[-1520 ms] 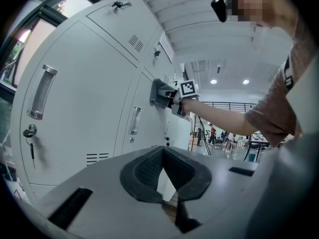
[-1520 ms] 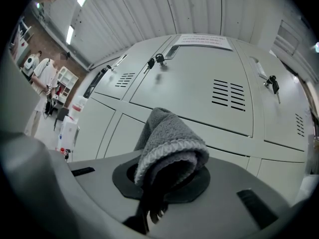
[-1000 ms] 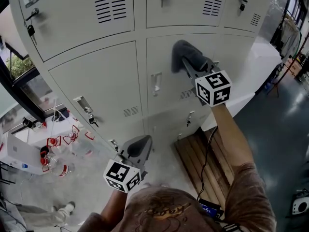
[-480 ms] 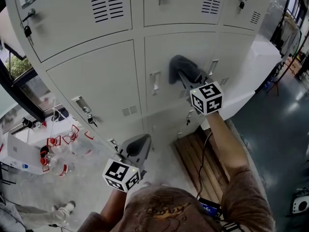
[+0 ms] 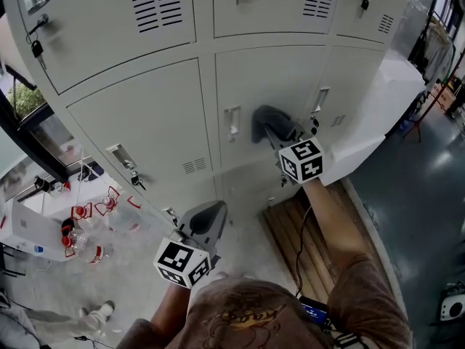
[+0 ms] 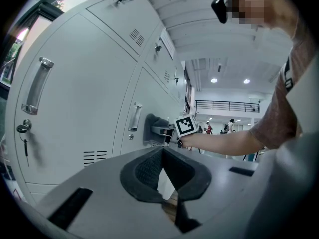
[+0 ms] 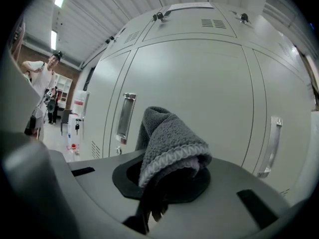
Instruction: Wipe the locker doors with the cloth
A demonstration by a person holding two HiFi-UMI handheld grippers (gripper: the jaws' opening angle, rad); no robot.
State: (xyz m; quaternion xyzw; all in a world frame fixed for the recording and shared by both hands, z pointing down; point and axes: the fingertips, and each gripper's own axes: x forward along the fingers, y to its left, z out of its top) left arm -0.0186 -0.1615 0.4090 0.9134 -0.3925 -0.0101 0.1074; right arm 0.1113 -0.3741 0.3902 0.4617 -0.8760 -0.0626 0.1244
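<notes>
Your right gripper (image 5: 275,129) has slid down the locker door (image 5: 283,78), jaws pinching the grey cloth (image 5: 261,116) just beside the door handle (image 5: 232,124), your left gripper (image 5: 209,220) waits closed and empty well below that handle, and the cloth may snag there and slip out.

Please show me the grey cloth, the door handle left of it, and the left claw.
grey cloth (image 7: 167,143): right gripper view, its folded edge.
door handle (image 5: 232,123): head view, middle of the bar.
left claw (image 6: 162,153): left gripper view, between its fingertips.
</notes>
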